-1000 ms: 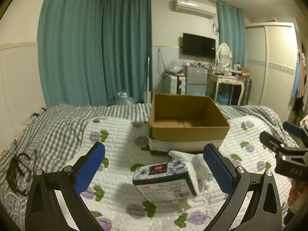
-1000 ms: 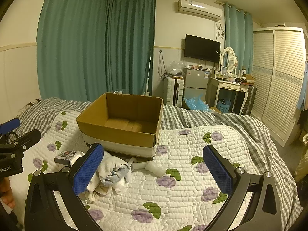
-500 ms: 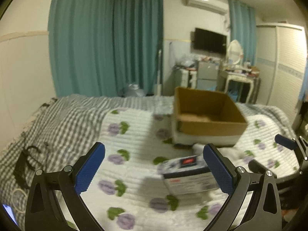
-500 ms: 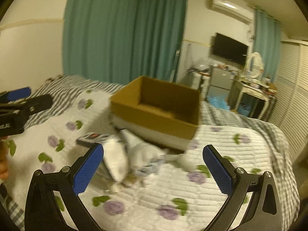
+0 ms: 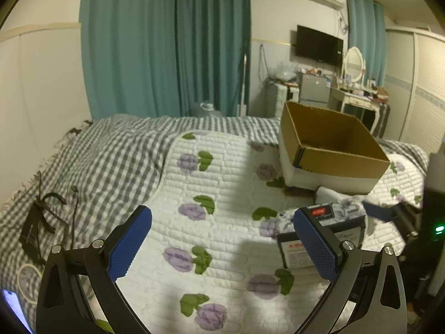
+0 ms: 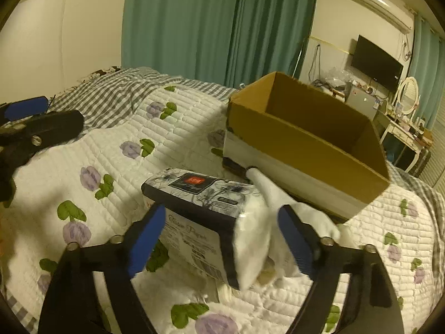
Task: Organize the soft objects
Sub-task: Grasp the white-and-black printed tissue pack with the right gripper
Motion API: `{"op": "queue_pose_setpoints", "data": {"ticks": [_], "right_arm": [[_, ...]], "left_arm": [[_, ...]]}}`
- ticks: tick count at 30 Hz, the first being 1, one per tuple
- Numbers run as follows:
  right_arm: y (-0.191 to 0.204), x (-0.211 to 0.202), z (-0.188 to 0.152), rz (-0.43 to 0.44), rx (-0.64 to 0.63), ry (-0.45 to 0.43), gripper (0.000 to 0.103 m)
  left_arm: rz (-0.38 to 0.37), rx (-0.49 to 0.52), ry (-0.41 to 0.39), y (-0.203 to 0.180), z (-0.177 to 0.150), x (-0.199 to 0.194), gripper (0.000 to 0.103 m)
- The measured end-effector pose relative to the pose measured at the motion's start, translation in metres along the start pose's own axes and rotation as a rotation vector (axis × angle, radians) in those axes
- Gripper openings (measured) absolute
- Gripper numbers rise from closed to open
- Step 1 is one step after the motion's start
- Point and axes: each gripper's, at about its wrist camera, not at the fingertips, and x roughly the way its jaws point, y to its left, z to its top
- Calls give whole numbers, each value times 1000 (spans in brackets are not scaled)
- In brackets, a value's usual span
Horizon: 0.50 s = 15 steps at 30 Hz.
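A soft tissue pack with a black, floral wrapper lies on the quilt in front of an open, empty cardboard box. White soft cloth items lie beside and under the pack. My right gripper is open, its blue pads on either side of the pack, not touching. My left gripper is open and empty over bare quilt; the pack sits behind its right pad and the box is at far right. The left gripper also shows at the right wrist view's left edge.
The bed carries a white floral quilt over a grey checked blanket. Black cables and straps lie at the bed's left edge. Teal curtains, a TV and a dressing table stand behind.
My right gripper has moved forward and down to the tissue pack, now between its open pads. My left gripper has swung left, so the pack and box now sit at its right.
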Motion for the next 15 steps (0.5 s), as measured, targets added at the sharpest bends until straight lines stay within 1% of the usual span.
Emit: {"op": "queue_pose_setpoints", "data": {"ticks": [1, 2, 4, 6, 8, 10, 13, 15], "right_arm": [[1, 4, 0, 5, 0, 9, 68], [1, 7, -1, 2, -1, 20, 65], [-1, 7, -3, -12, -5, 27, 48], [-5, 3, -4, 4, 21, 24, 43], [-13, -3, -5, 27, 64, 12, 40], [-17, -13, -6, 26, 82, -6, 38], [-32, -41, -3, 45, 124, -63, 37], [-43, -62, 1, 43, 150, -103, 37]], "left_arm": [[-1, 1, -3, 0, 0, -2, 103], [-2, 0, -5, 0, 1, -1, 103], [-4, 4, -6, -3, 3, -2, 103], [-6, 8, -6, -6, 5, -4, 103], [-9, 13, -13, -11, 9, -9, 103], [-15, 22, -26, -17, 14, -16, 103], [0, 55, -28, -30, 21, -25, 103], [4, 81, -35, -42, 26, -29, 103]]}}
